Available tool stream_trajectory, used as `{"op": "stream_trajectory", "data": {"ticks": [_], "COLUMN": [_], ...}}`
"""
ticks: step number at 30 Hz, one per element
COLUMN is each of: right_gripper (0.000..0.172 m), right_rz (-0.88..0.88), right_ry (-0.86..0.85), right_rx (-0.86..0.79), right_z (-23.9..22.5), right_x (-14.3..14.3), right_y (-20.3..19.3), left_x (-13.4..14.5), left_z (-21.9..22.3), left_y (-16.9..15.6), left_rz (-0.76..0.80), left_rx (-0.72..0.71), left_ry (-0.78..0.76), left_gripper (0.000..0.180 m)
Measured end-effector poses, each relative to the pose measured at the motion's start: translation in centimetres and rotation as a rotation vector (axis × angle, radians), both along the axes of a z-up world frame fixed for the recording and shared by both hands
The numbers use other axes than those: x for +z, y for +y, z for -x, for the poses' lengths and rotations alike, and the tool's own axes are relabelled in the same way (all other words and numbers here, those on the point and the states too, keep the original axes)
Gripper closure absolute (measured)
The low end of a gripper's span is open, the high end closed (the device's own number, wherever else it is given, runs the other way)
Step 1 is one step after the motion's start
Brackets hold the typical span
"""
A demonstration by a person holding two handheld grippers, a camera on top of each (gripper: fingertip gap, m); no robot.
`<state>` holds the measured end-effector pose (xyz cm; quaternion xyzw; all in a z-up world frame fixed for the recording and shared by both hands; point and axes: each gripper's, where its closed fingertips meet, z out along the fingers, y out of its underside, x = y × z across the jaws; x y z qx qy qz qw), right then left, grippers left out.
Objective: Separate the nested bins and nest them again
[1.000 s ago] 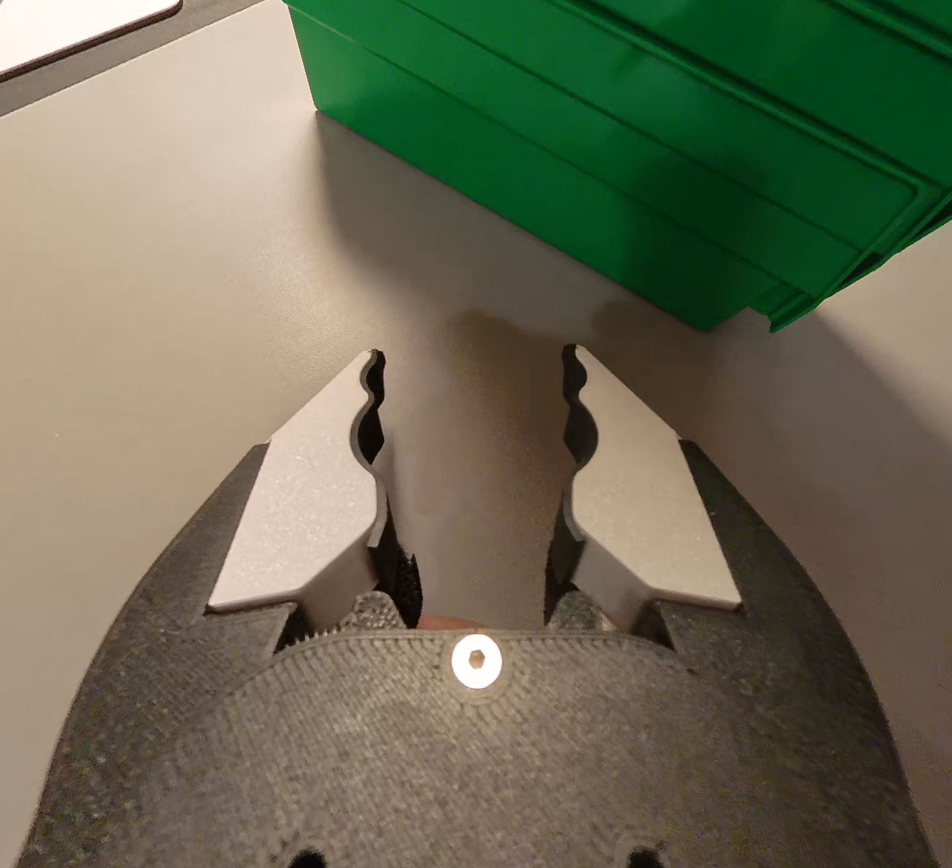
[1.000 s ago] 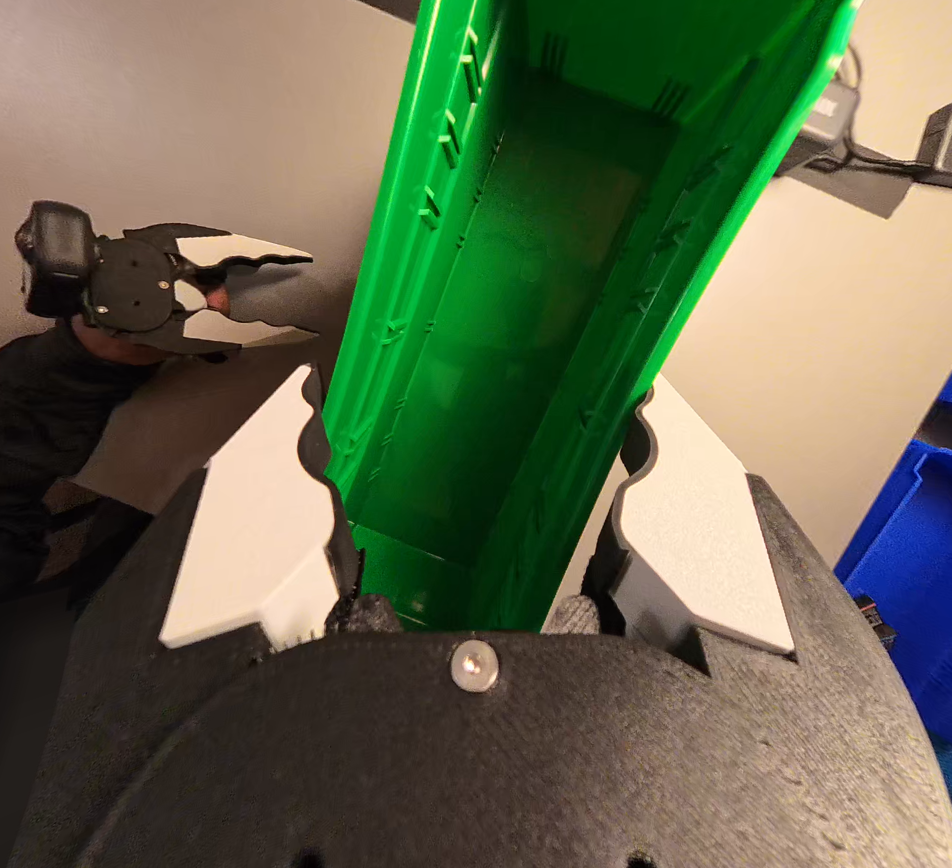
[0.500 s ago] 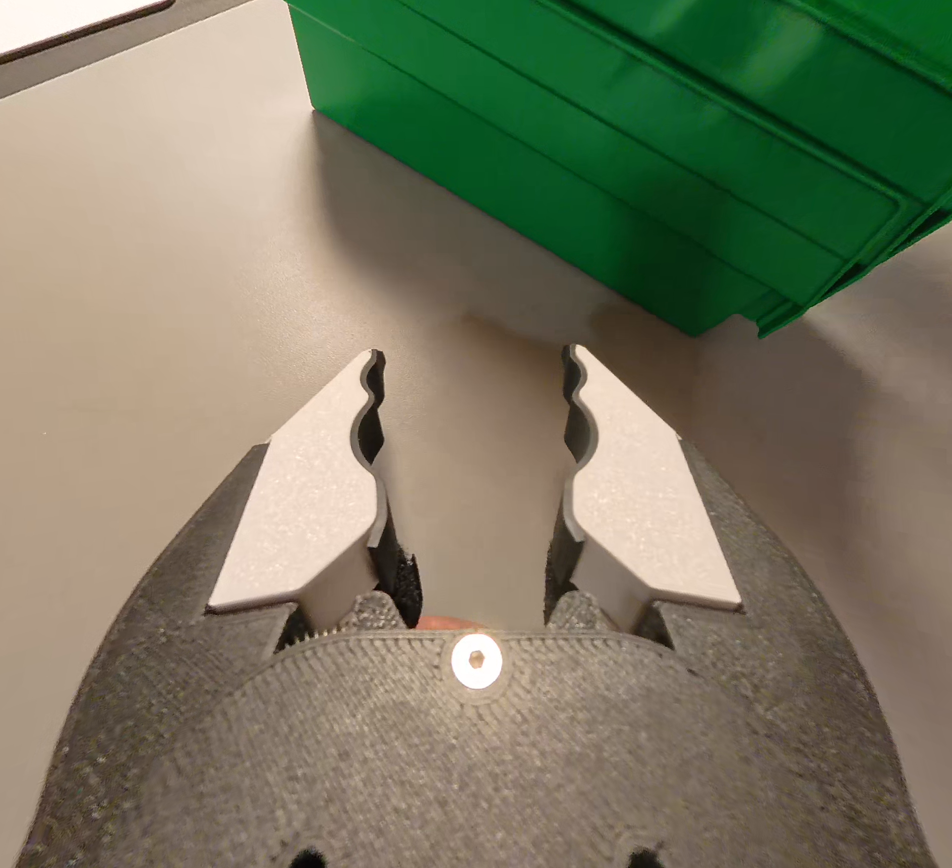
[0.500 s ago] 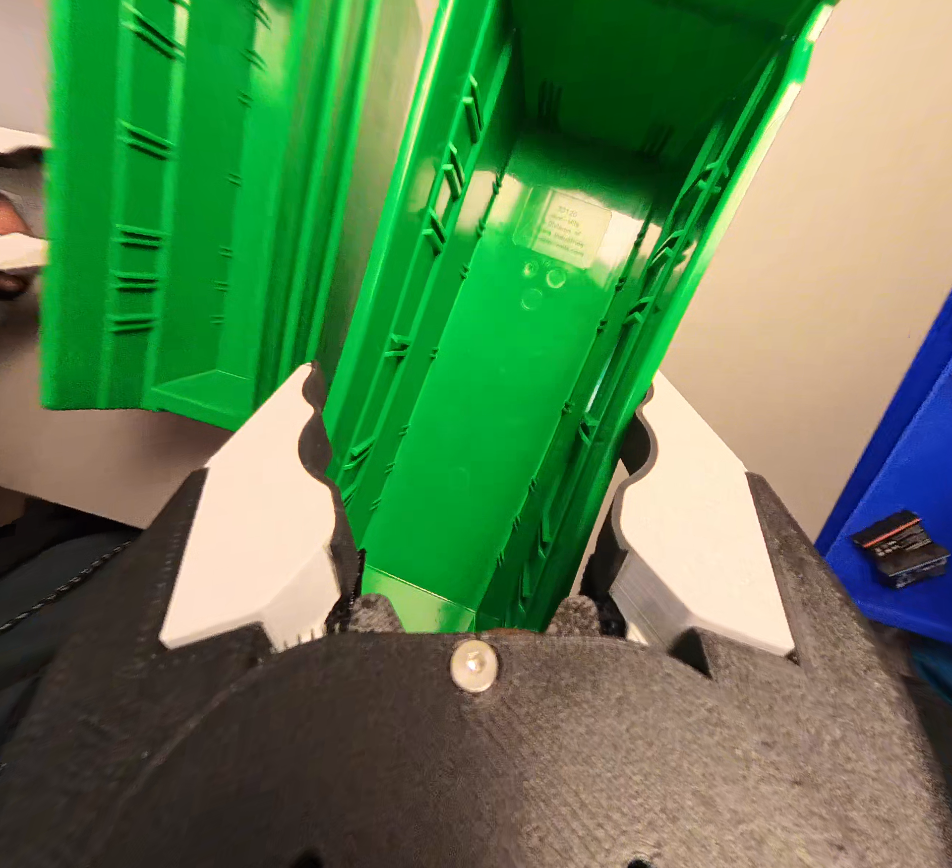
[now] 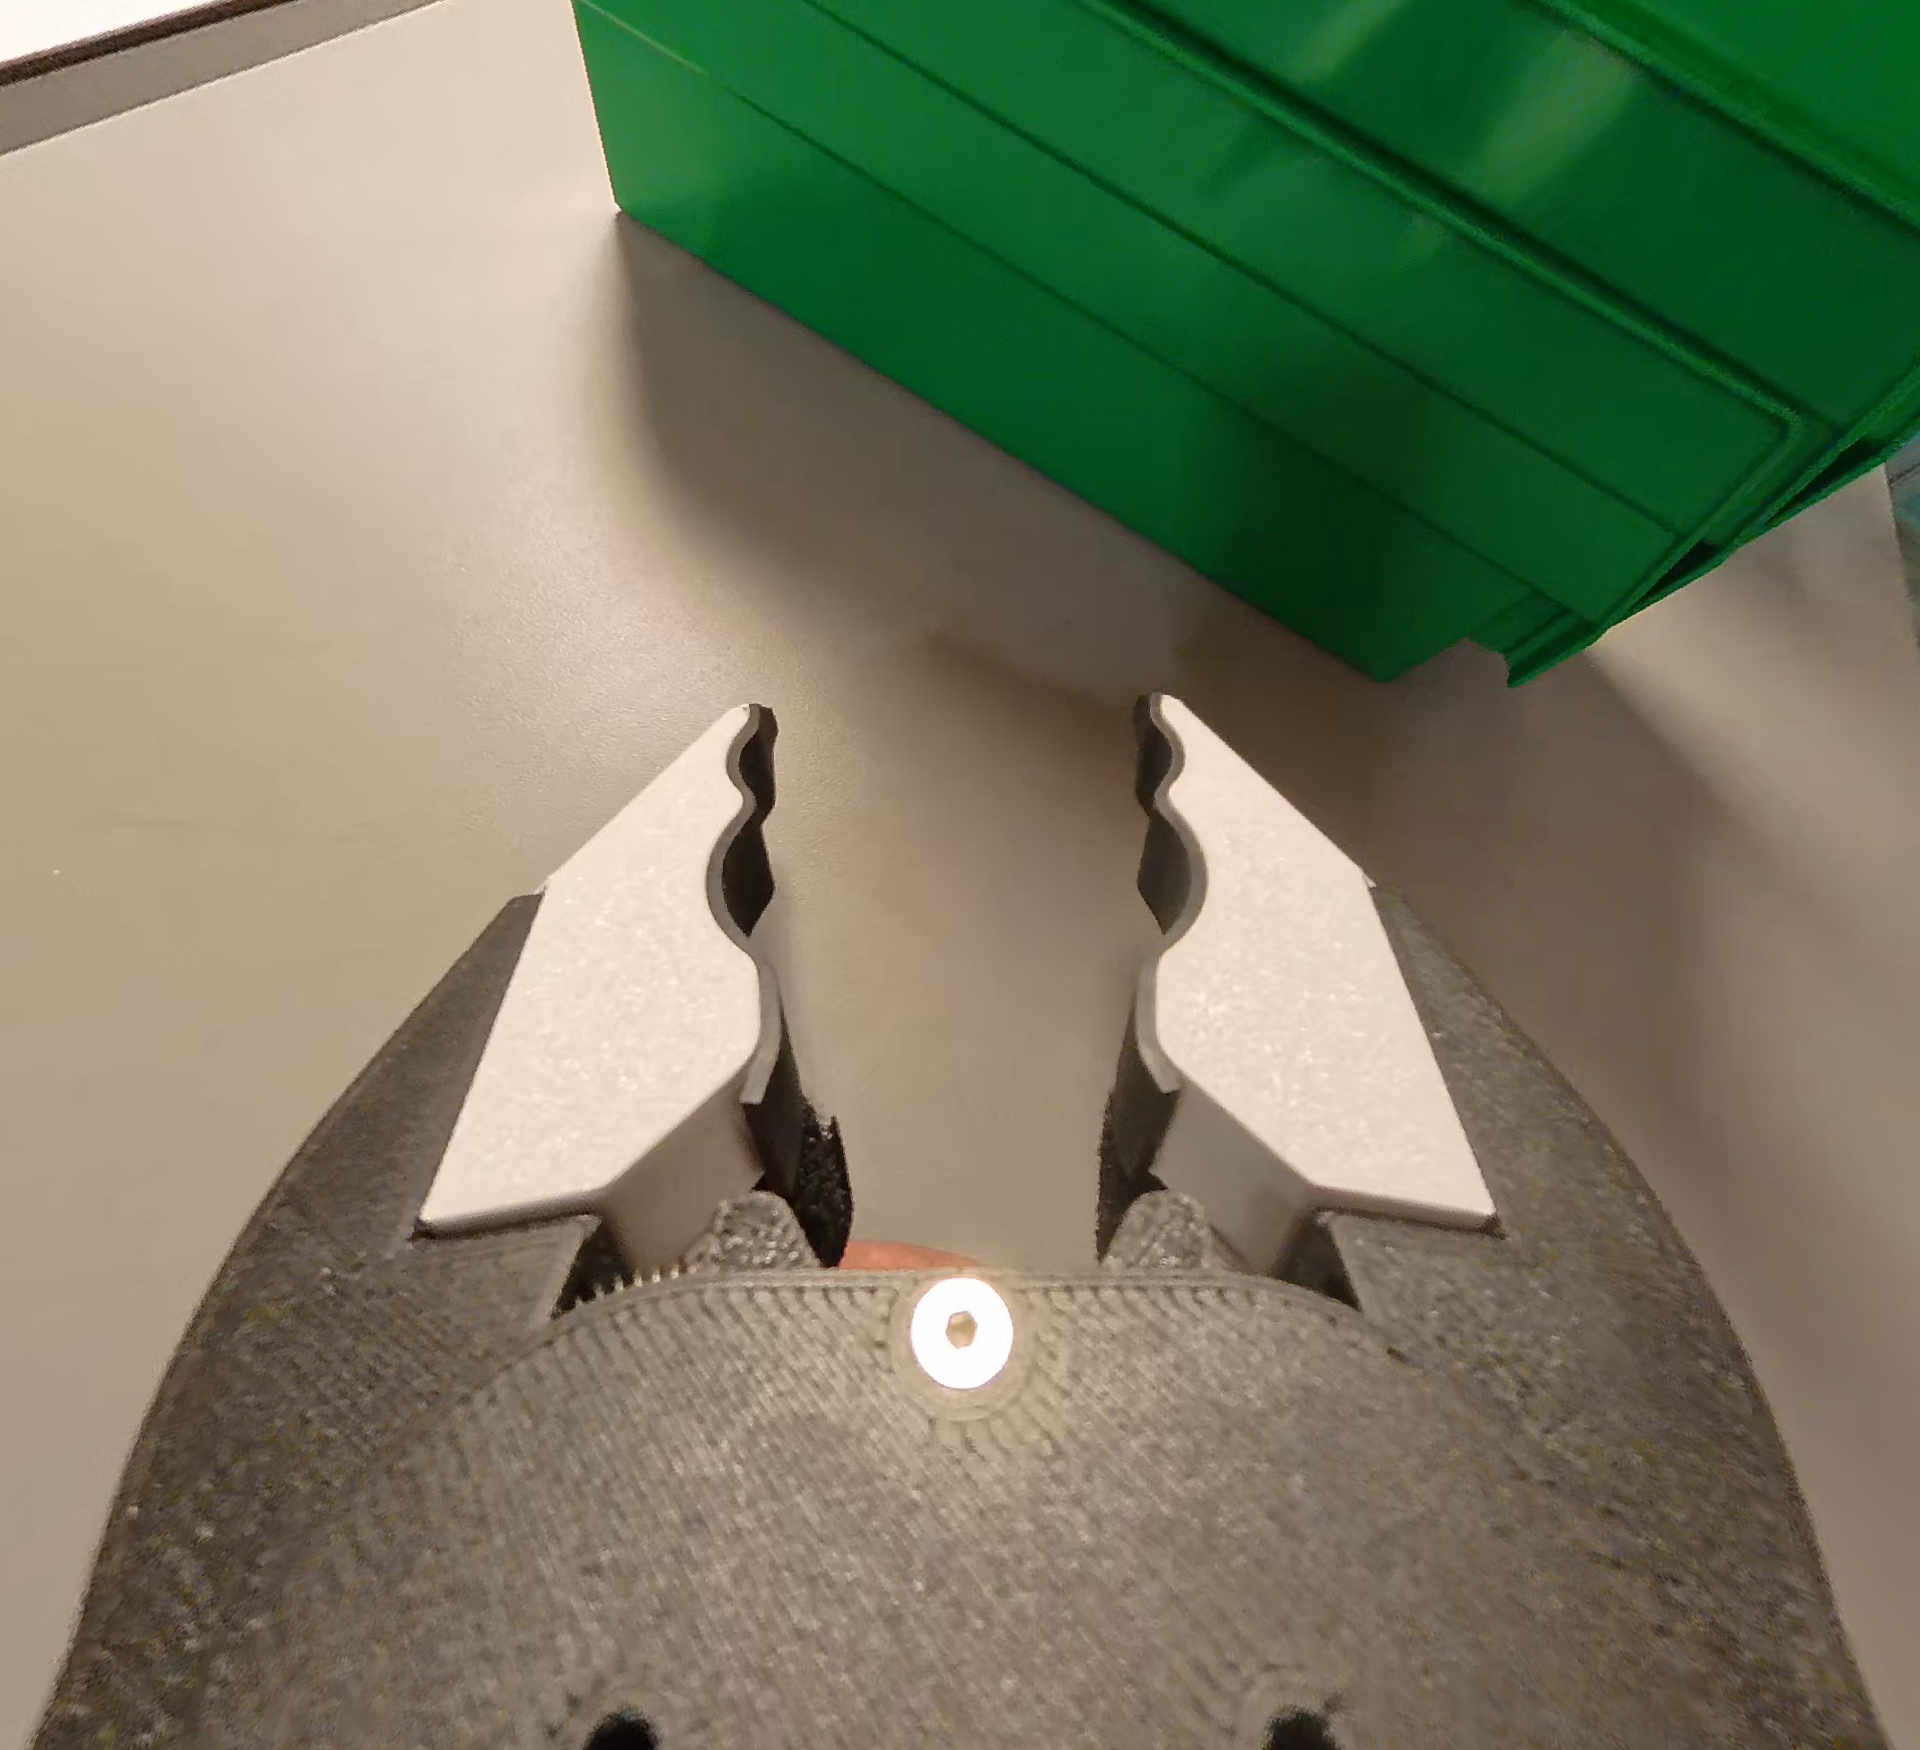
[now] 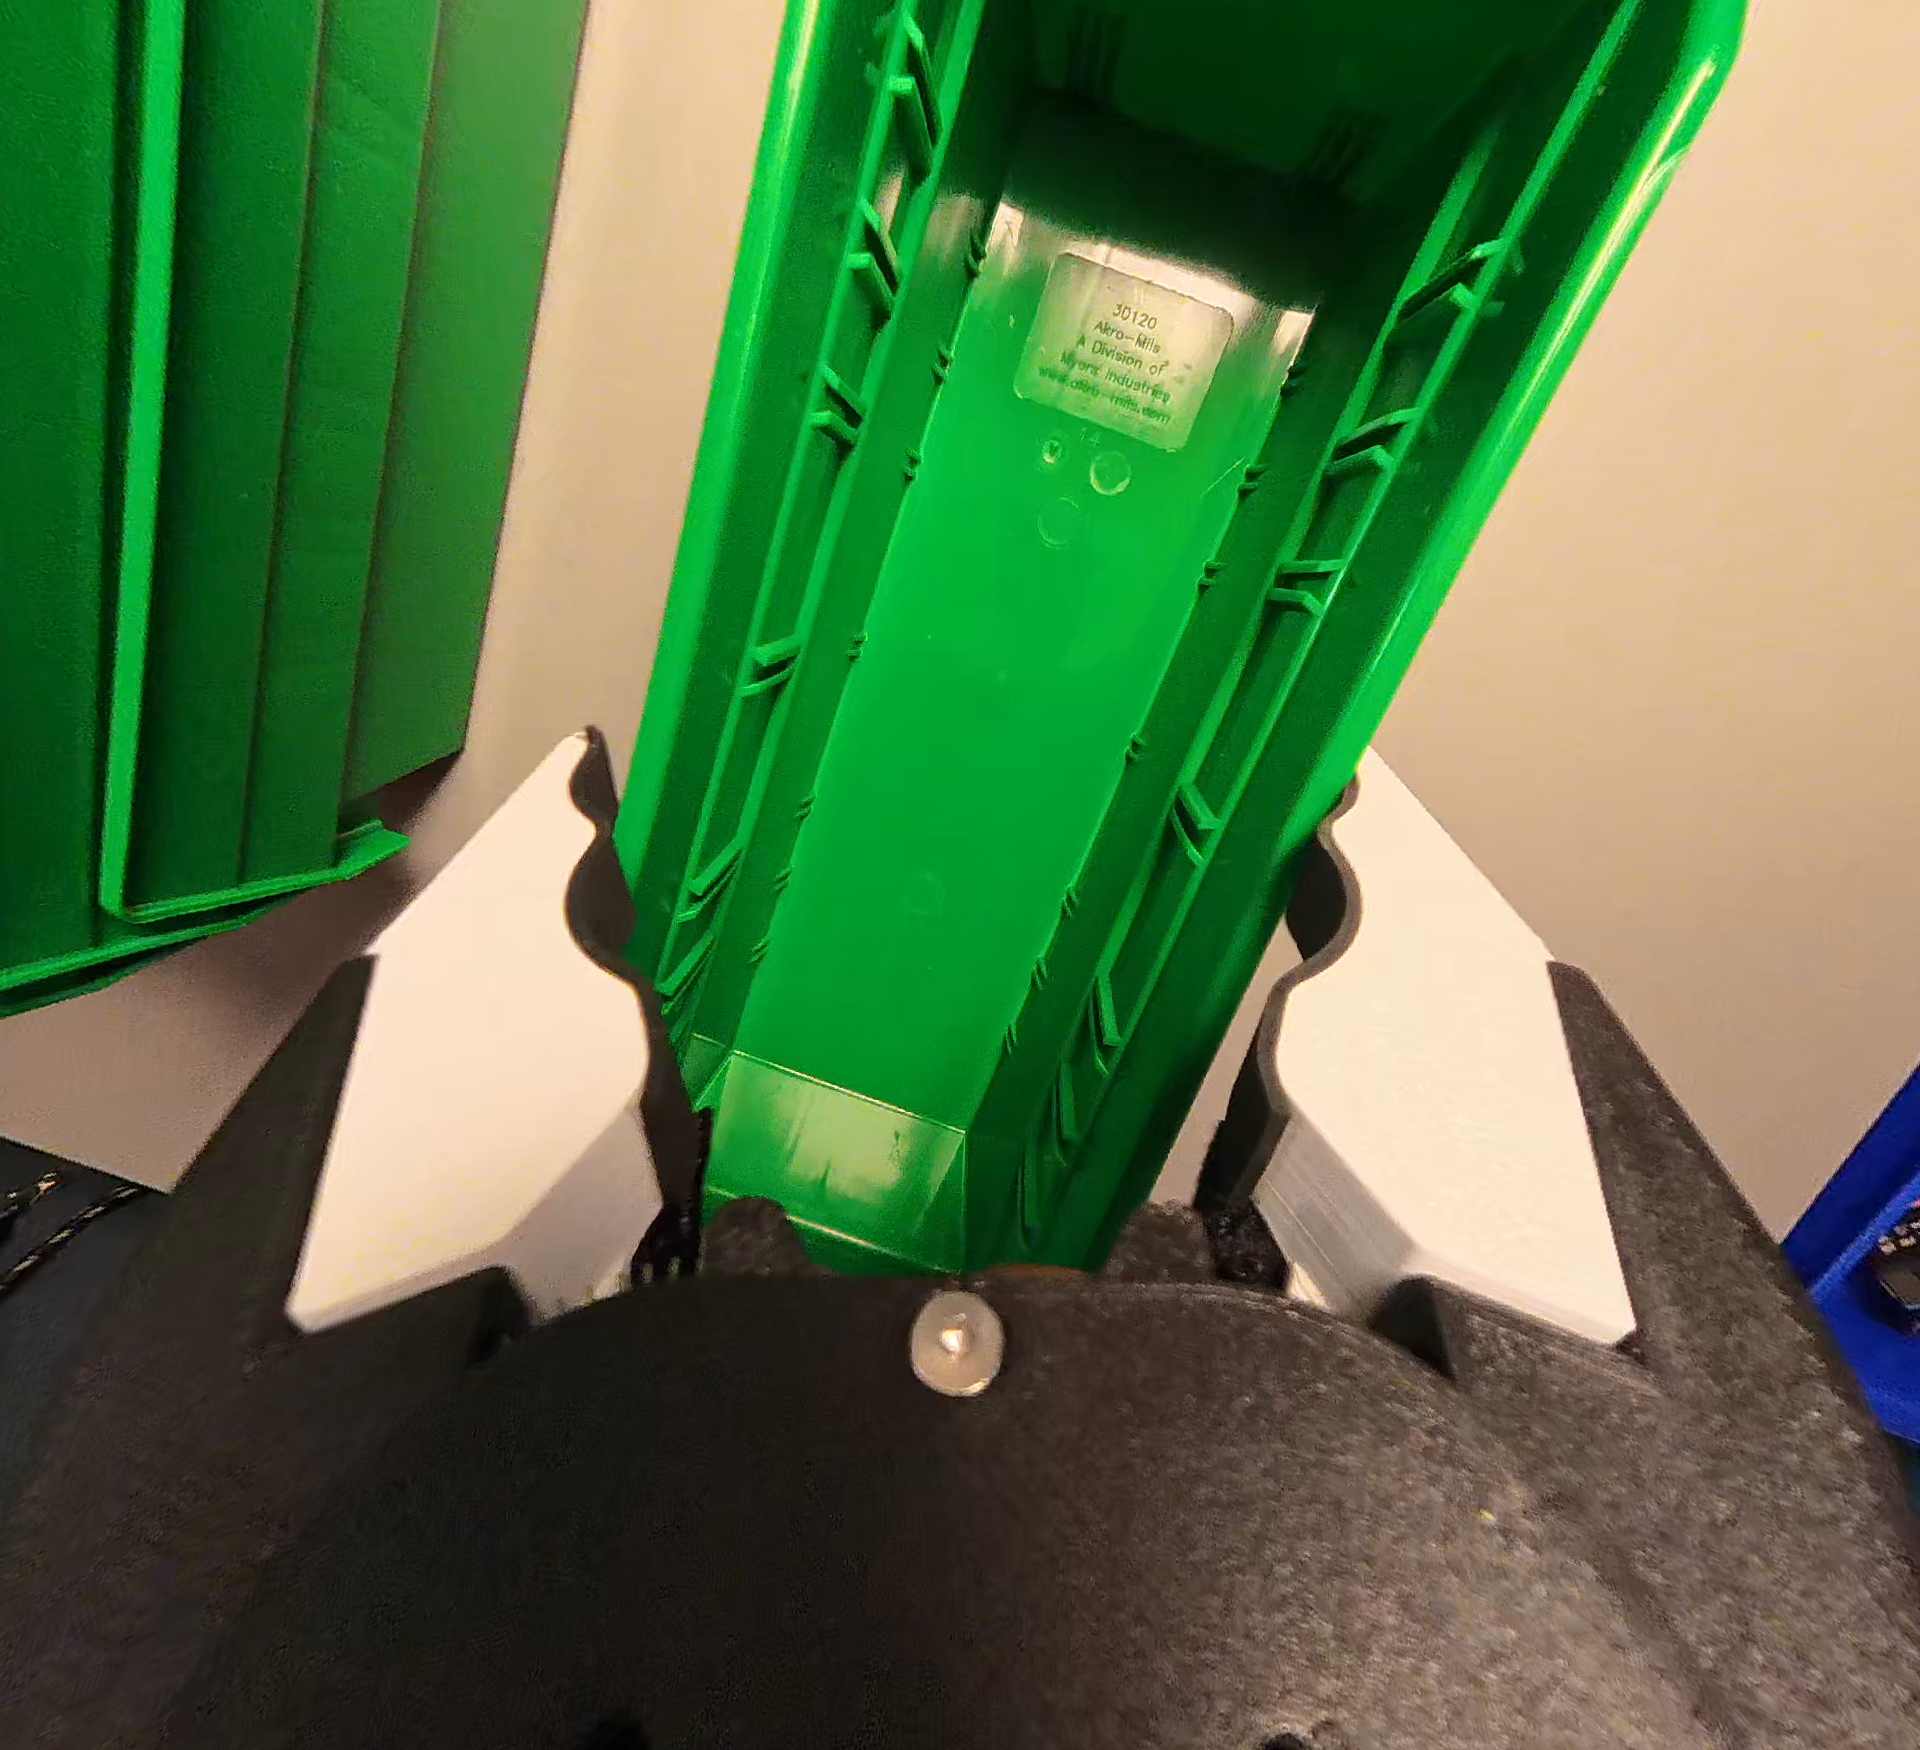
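Fingers point(image 6: 1340, 879) of right gripper point(image 6: 971, 765) clamp green bin point(image 6: 1039, 661).

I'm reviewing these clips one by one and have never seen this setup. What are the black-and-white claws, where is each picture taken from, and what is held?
There is no robot arm: a person carries two hand-held grippers, each with a camera looking along its two white fingers. The left gripper hovers open over the beige tabletop, holding nothing, near a stack of nested green plastic bins standing on it. In the other view, the right gripper straddles a single long green plastic bin, seen from inside; its fingers lie along the bin's outer walls. The same stack appears on that view's left. A blue bin shows at the right edge.
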<state>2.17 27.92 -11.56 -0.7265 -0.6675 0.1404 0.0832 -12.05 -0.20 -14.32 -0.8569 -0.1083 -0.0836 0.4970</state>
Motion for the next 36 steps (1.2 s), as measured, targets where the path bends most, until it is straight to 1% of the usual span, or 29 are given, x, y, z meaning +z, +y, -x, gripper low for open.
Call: {"op": "stream_trajectory", "data": {"ticks": [3, 5, 10, 12, 14, 17, 22, 23, 25, 29, 33, 36], "right_gripper": [0.037, 0.04, 0.042, 0.043, 0.045, 0.045, 0.047, 0.048, 0.05, 0.051, 0.054, 0.055], "right_rz": [0.007, 0.037, 0.079, 0.104, 0.132, 0.183, 0.299, 0.332, 0.384, 0.44, 0.5, 0.463], "right_ry": [0.013, 0.06, 0.2, 0.263, 0.324, 0.409, 0.552, 0.575, 0.592, 0.596, 0.664, 0.674], "right_rx": [0.026, 0.033, 0.018, 0.019, 0.035, 0.082, 0.123, 0.135, 0.159, 0.172, 0.122, 0.083], "right_z": [-0.3, -0.3, -0.3, -0.6, -1.1, -2.5, -4.9, -5.3, -6.2, -6.7, -5.6, -4.8], "right_x": [0.1, 0.7, 4.1, 5.7, 7.2, 8.9, 10.1, 9.9, 8.7, 4.2, 1.5, -0.9], "right_y": [-0.6, -1.2, -1.9, -2.9, -4.6, -8.2, -14.3, -15.7, -18.4, -22.4, -23.8, -23.6], "left_x": [0.0, 0.1, 0.1, 0.1, 0.1, 0.1, 0.0, 0.0, 0.0, 0.0, 0.0, 0.1], "left_z": [0.0, 0.0, 0.0, -0.1, -0.1, 0.0, -0.1, -0.1, -0.1, 0.0, 0.0, 0.1], "left_y": [0.0, -0.1, -0.1, -0.1, -0.1, -0.1, -0.1, -0.1, -0.1, -0.1, -0.1, -0.2], "left_rz": [-0.003, -0.006, -0.008, -0.007, -0.007, -0.006, -0.001, -0.001, -0.001, 0.0, -0.001, -0.008], "left_rx": [-0.005, -0.006, -0.007, -0.008, -0.008, -0.008, -0.009, -0.009, -0.008, -0.006, 0.002, 0.01], "left_ry": [-0.003, -0.007, -0.014, -0.013, -0.013, -0.011, -0.006, -0.005, -0.002, -0.003, -0.001, 0.0], "left_gripper": [0.111, 0.111, 0.111, 0.111, 0.111, 0.111, 0.111, 0.111, 0.111, 0.111, 0.111, 0.111]}}
